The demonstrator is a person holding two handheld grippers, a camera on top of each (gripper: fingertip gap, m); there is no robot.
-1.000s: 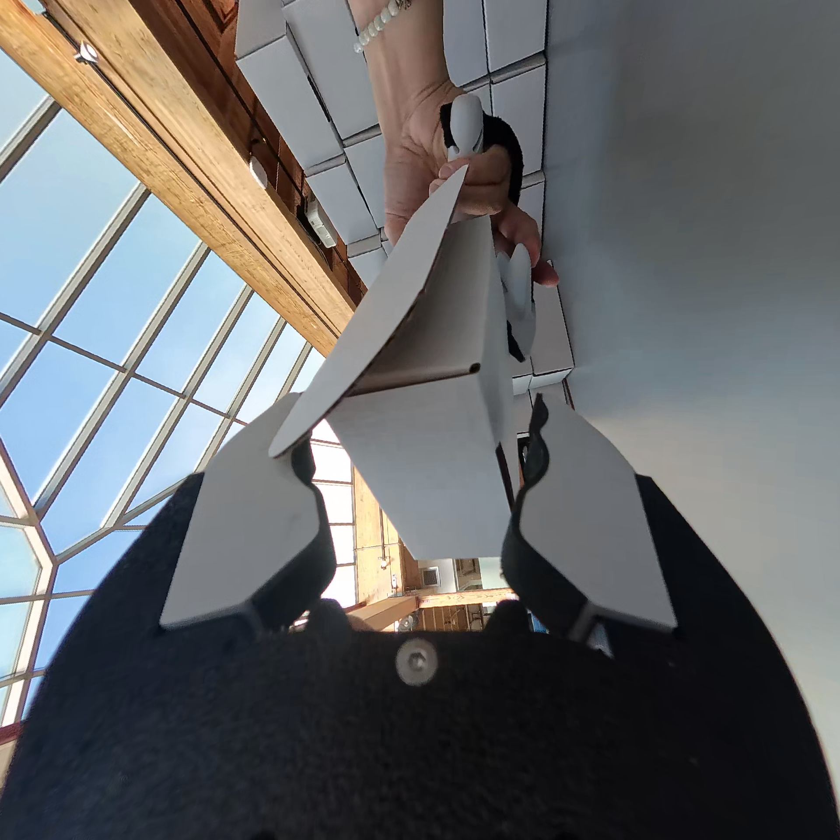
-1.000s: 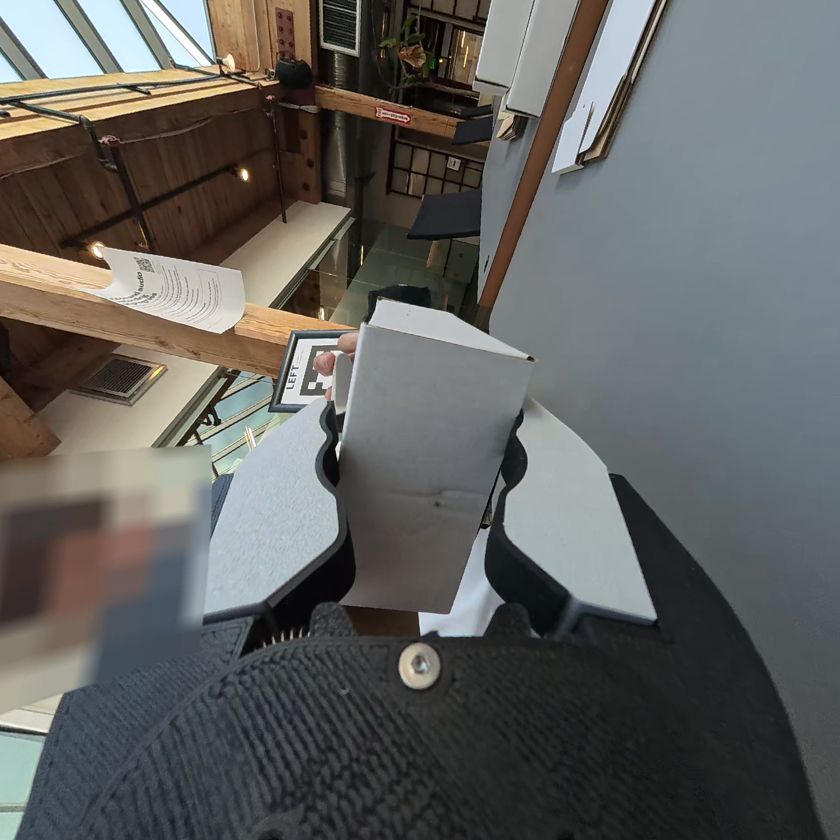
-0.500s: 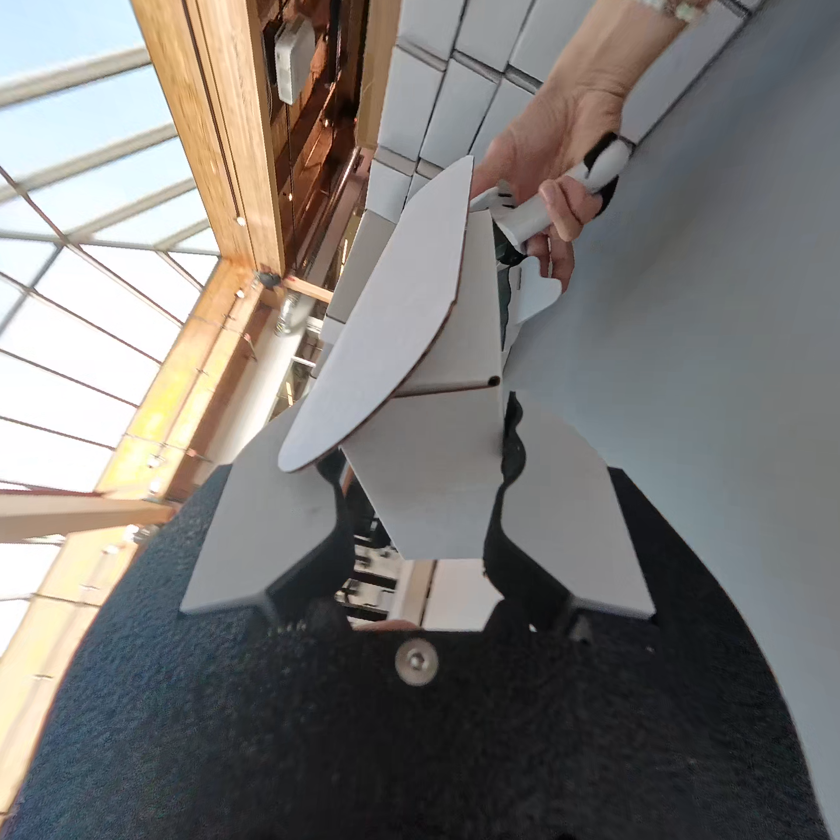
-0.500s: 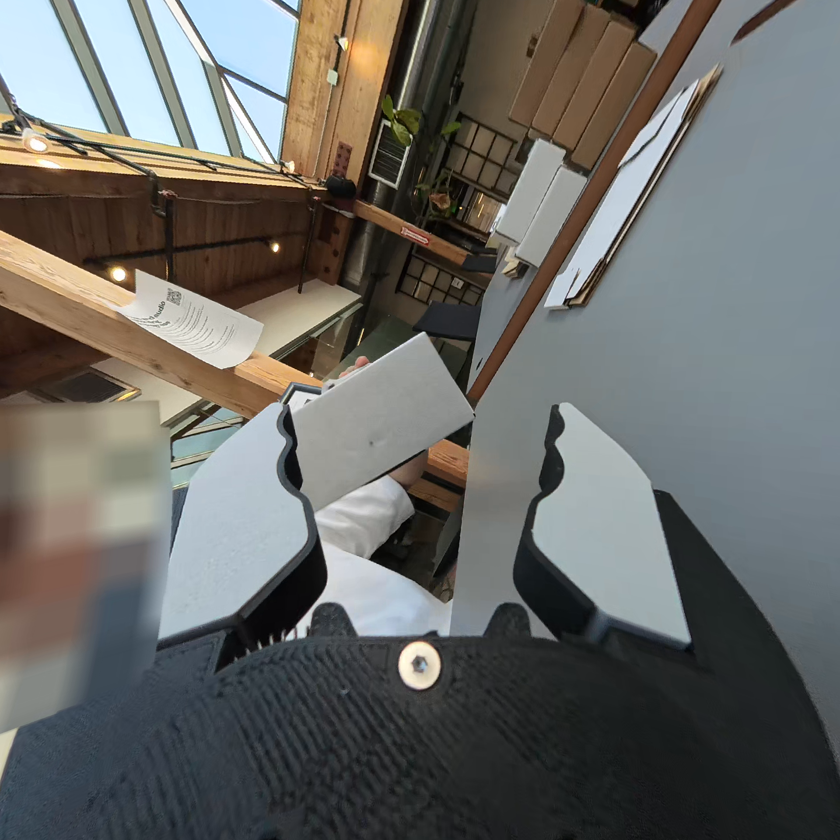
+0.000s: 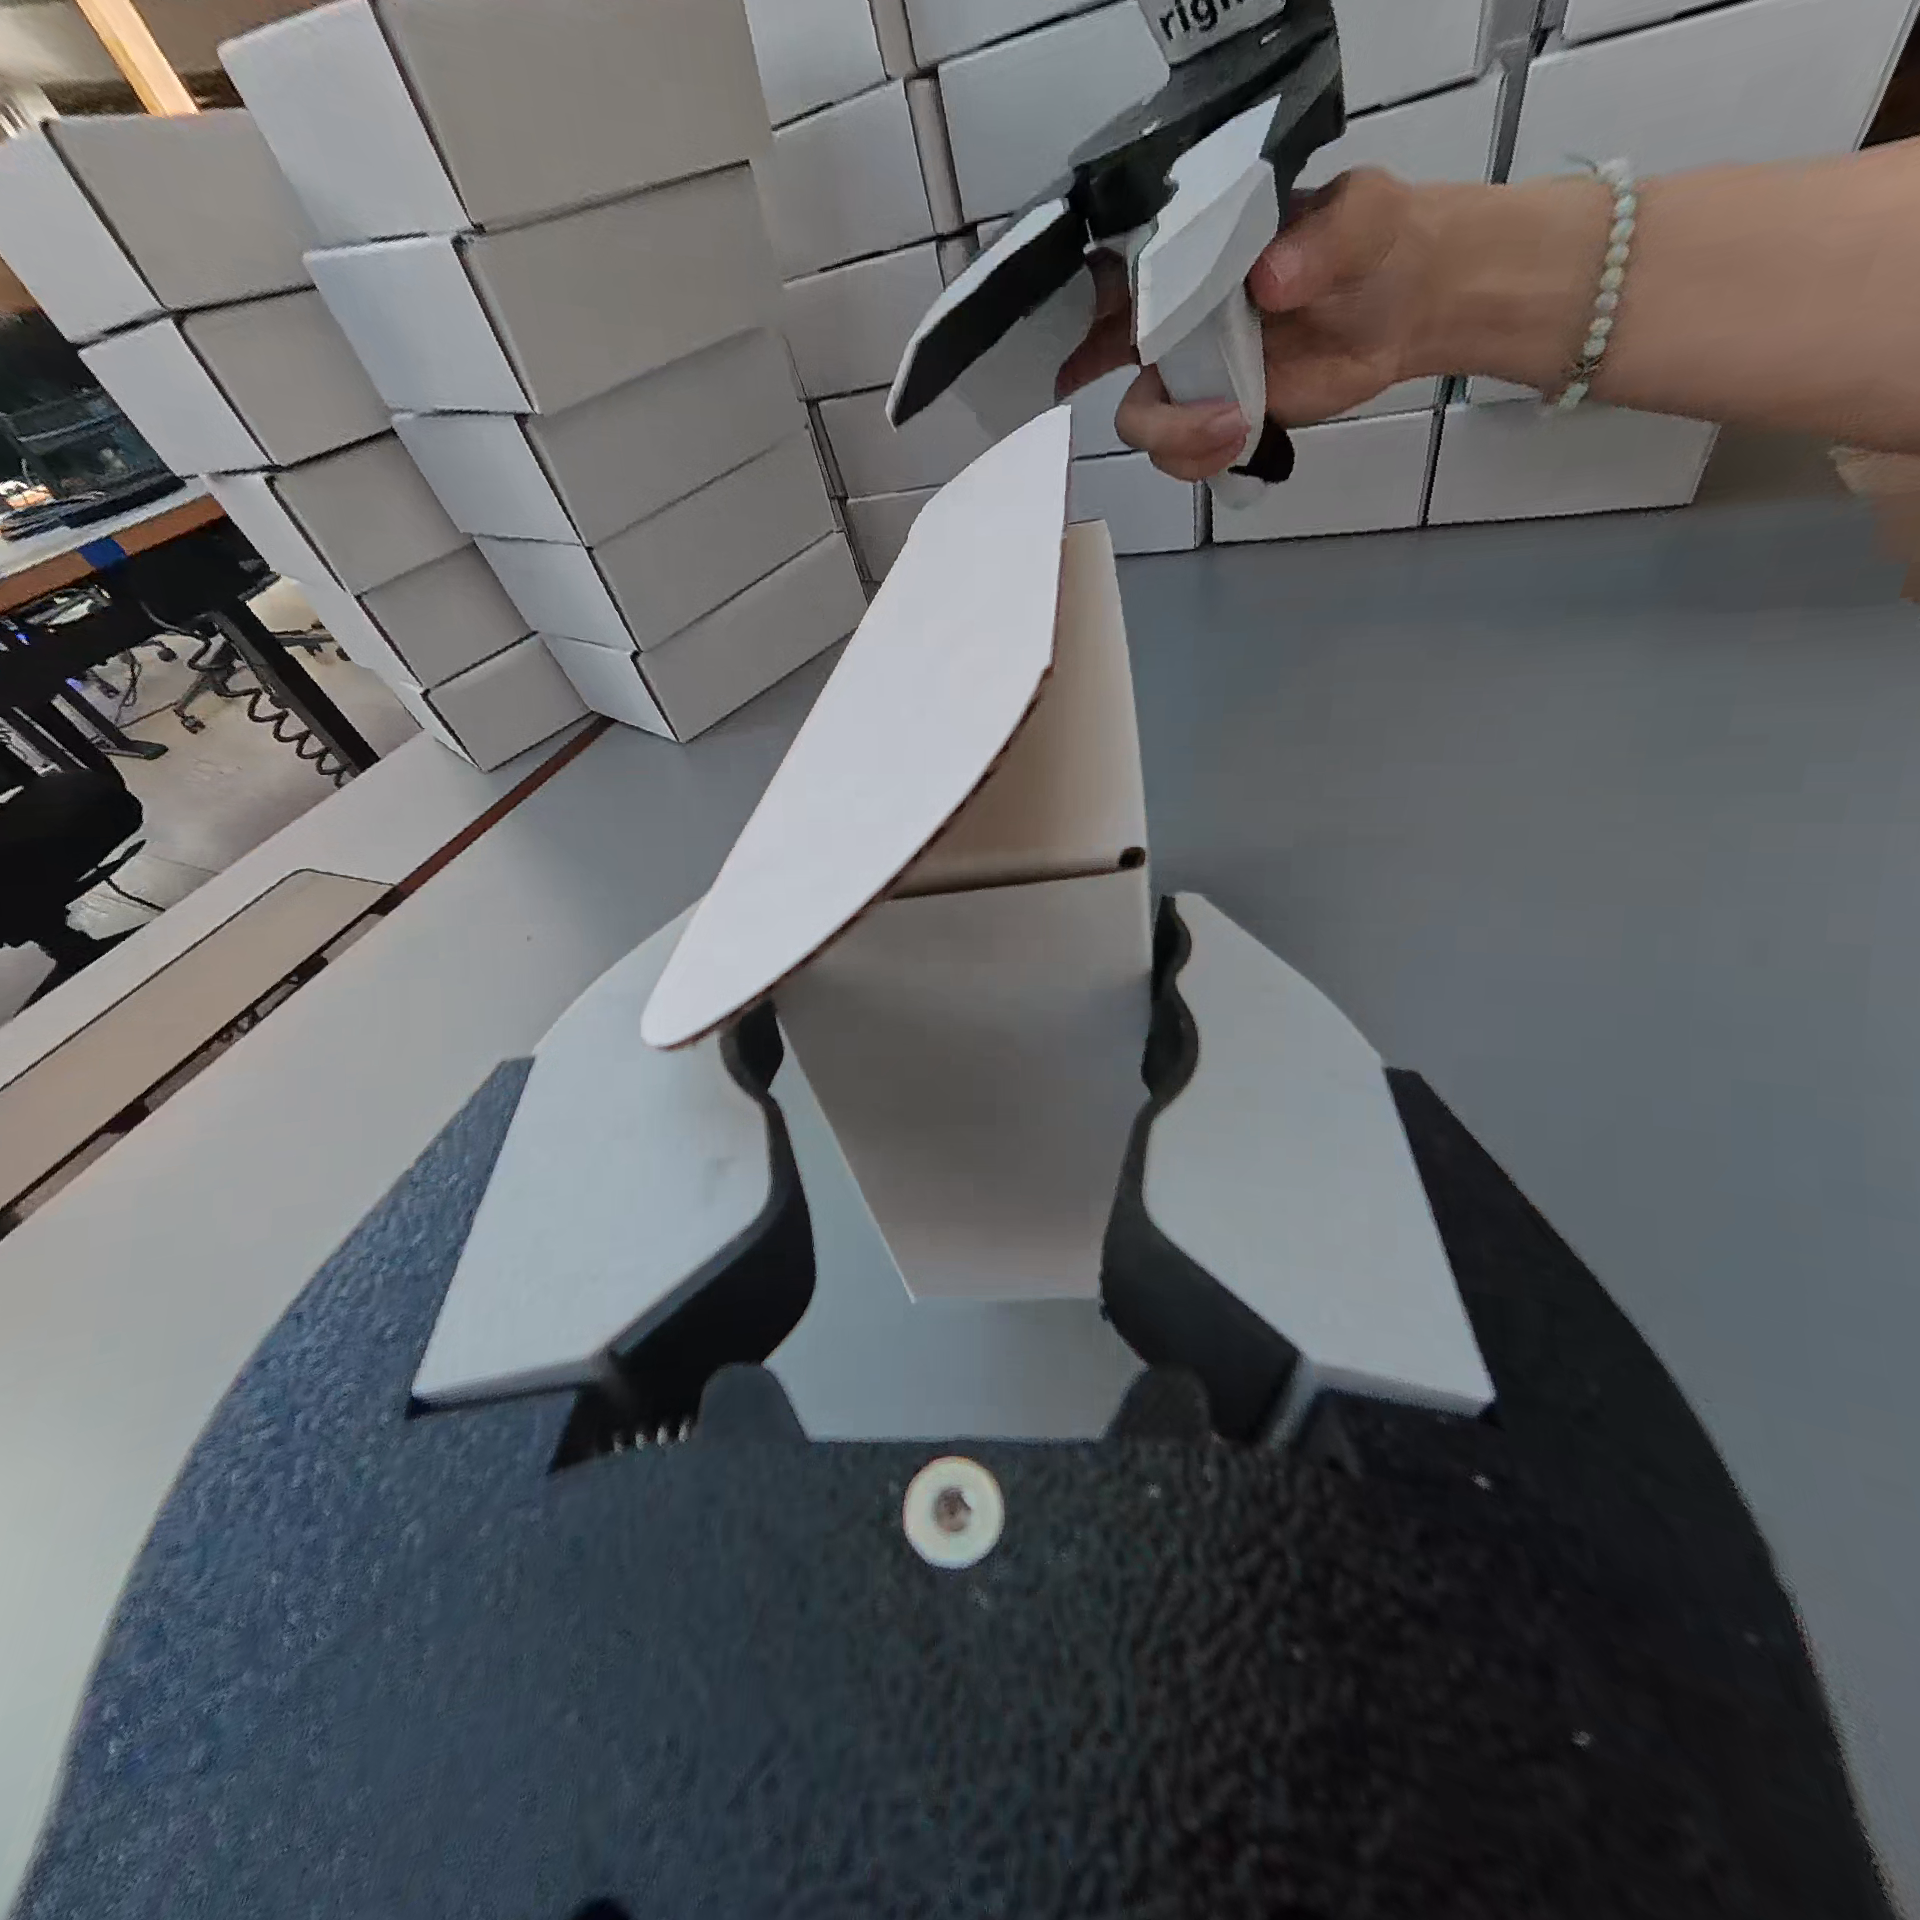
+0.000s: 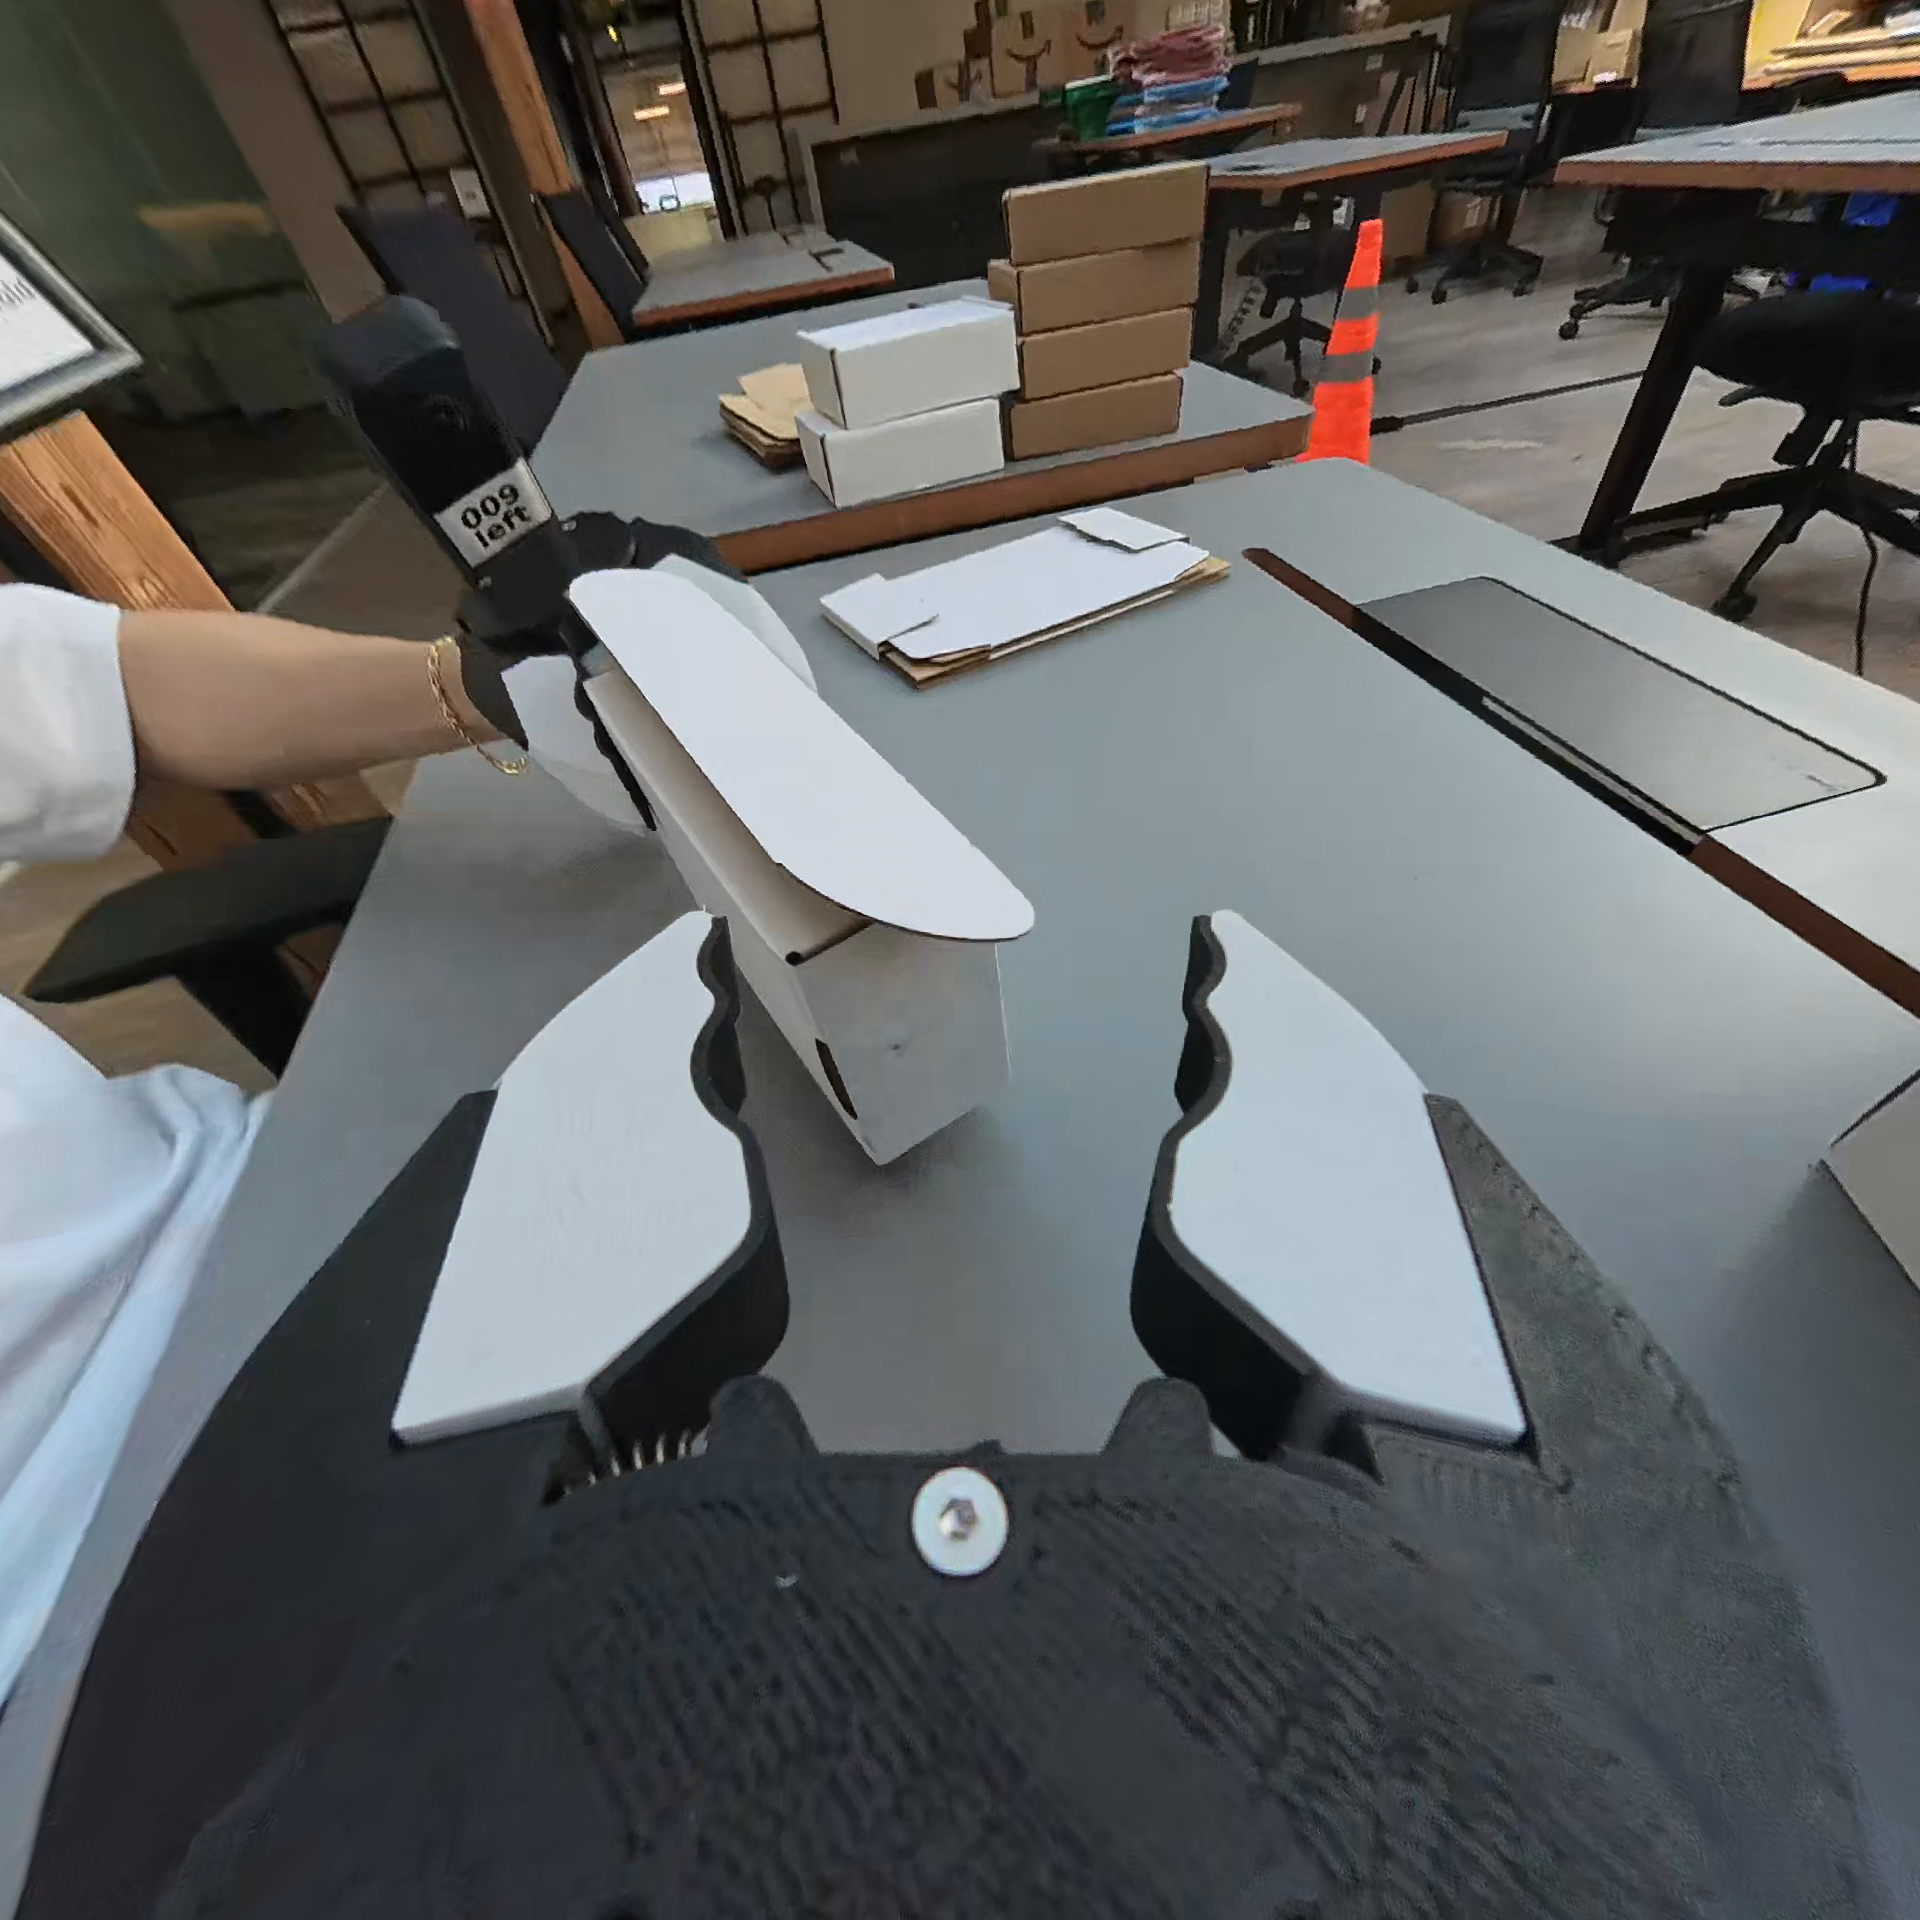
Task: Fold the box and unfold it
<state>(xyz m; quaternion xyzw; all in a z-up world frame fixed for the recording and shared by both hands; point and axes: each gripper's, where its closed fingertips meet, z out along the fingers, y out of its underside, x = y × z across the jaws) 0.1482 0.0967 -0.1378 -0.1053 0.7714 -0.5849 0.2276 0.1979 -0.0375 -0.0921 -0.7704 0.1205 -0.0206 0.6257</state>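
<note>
A white cardboard box (image 5: 977, 1091) sits between the fingers of my left gripper (image 5: 961, 997), which is shut on one end of it. Its long rounded lid flap (image 5: 894, 748) stands open and slants upward. In the right wrist view the box (image 6: 914, 1039) slants down to the grey table (image 6: 1247, 779), with its near corner at the surface and the left gripper (image 6: 623, 707) on its far end. My right gripper (image 6: 956, 935) is open and empty, just short of the box's near end. It also shows in the left wrist view (image 5: 1081, 343), above the flap's tip.
Stacks of folded white boxes (image 5: 582, 364) line the table's far side. A pile of flat box blanks (image 6: 1018, 613) lies on the table beyond the box. A black panel (image 6: 1621, 707) is set into the table at the right. A far table holds more boxes (image 6: 1091, 312).
My right gripper let go of the box, opened and drew back. Both grippers swung from pointing at the ceiling down toward the table. The left gripper kept the box.
</note>
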